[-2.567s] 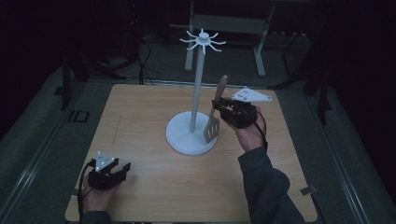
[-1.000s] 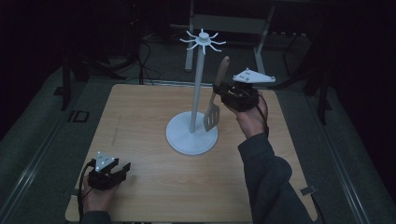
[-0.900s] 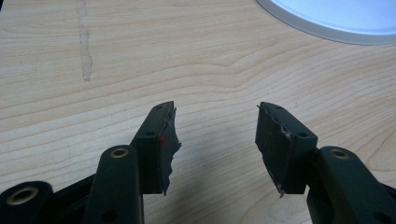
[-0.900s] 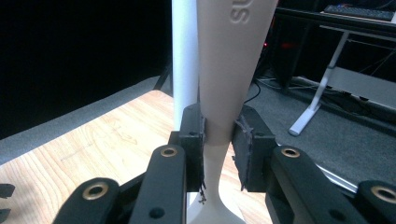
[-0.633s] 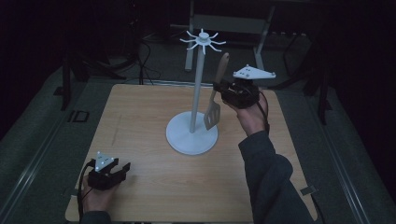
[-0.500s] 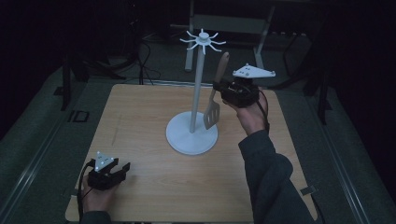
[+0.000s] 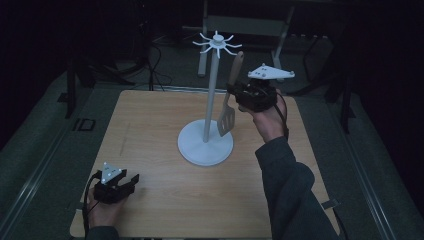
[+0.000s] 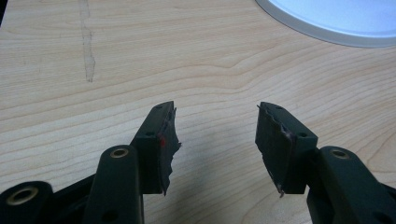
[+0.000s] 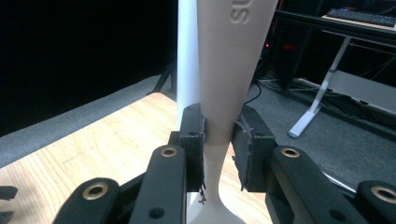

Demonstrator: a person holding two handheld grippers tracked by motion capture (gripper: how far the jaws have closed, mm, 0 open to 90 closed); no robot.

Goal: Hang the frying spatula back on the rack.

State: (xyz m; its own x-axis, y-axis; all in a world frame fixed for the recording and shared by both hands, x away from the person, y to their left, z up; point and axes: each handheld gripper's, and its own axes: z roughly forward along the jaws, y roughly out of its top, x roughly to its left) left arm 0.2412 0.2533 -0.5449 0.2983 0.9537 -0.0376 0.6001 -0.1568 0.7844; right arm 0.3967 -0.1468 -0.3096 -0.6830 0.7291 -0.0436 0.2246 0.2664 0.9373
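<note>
Holding the spatula [image 7: 230, 100] up off the table, the right gripper [image 7: 239, 95] has its jaws clamped on the narrow part of the handle, blade hanging down, handle end tilted up toward the white hook crown [image 7: 217, 42] of the stand [image 7: 206, 145]. Spatula sits just at 3 o'clock of the stand's pole, near it; can't tell if they touch. From the right gripper view the pads [image 9: 194, 140] press both sides of the handle [image 9: 224, 74]. Way off at 7 o'clock, the left gripper [image 7: 129, 181] rests on the wooden table [image 7: 150, 125], jaws wide apart, nothing between them.
</note>
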